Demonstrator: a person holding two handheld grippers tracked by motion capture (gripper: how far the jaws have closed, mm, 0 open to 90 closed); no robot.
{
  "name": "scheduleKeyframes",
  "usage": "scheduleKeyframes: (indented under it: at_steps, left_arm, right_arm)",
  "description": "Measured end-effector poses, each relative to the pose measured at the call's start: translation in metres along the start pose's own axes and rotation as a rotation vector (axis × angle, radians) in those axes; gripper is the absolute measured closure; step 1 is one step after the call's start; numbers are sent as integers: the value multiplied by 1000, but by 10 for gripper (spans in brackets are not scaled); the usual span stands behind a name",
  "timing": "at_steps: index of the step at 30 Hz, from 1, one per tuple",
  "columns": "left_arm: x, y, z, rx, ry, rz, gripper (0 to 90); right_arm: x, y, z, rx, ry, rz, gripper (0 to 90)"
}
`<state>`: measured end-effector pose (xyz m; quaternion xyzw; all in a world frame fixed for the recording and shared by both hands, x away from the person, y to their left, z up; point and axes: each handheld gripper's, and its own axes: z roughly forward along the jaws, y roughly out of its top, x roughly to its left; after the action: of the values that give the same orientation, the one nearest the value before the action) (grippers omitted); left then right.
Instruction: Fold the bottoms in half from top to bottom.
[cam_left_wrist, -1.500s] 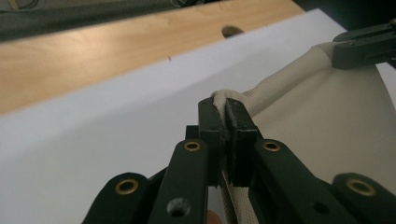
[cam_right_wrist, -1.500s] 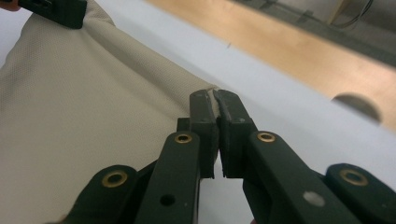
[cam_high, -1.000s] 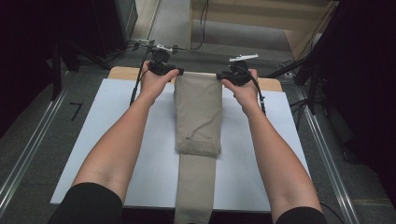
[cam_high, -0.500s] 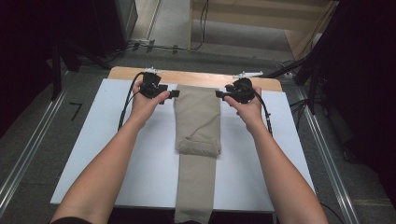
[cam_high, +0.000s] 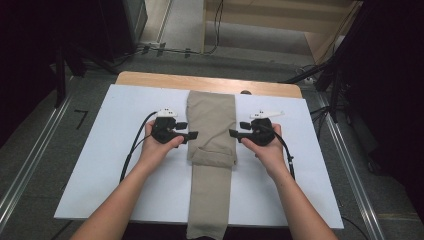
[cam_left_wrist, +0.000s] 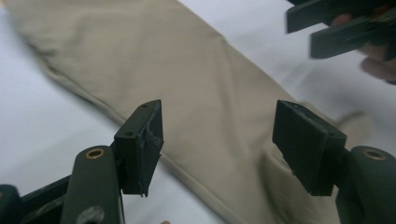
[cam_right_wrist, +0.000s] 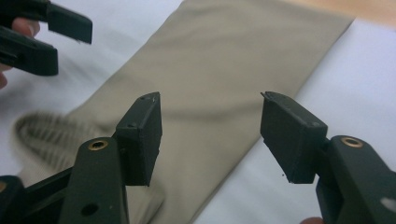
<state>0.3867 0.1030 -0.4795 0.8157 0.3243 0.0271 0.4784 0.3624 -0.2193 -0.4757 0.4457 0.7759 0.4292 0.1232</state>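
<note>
The folded beige trousers (cam_high: 212, 132) lie lengthwise down the middle of the white board (cam_high: 110, 165), their near end hanging past its edge. Both grippers have drawn back from the far end to mid-length. The left gripper (cam_high: 192, 134) and right gripper (cam_high: 234, 133) flank the cloth, jaws apart and seemingly empty; the left's just narrowed slightly.

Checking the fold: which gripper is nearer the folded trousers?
Left, narrowly. The left gripper almost reaches the folded trousers; the right gripper sits just off their other edge.
</note>
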Motion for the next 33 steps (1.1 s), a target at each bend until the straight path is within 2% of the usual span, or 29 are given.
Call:
scheduleKeyframes:
  at_steps: [3, 8, 14, 19, 22, 25, 27, 30, 33]
  left_arm:
    - [-16, -14, -2, 14, -28, 30, 347]
    - [-28, -30, -6, 16, -71, 19, 347]
    - [-31, -39, -20, -10, -92, 5, 347]
    - [-37, -45, -21, 0, -119, 21, 345]
    - [-42, -47, -16, 31, -93, 55, 342]
    - [-46, -45, -9, 44, -80, 66, 341]
    - [-51, -44, -3, 64, -51, 86, 362]
    - [-55, -45, 3, 79, -30, 108, 472]
    - [-56, -46, 2, 70, -18, 109, 602]
  right_arm:
    - [7, -21, -4, 10, 34, 1, 374]
    - [19, -44, -9, 14, 83, 2, 373]
    - [29, -54, -27, -45, 141, 12, 362]
    - [35, -60, -24, -8, 184, -27, 244]
    - [39, -63, -17, 12, 180, -44, 237]
    - [40, -62, -6, 36, 154, -27, 254]
    - [40, -62, 2, 56, 142, -26, 272]
    - [42, -61, 9, 85, 112, -28, 329]
    - [42, -62, 6, 74, 126, -42, 440]
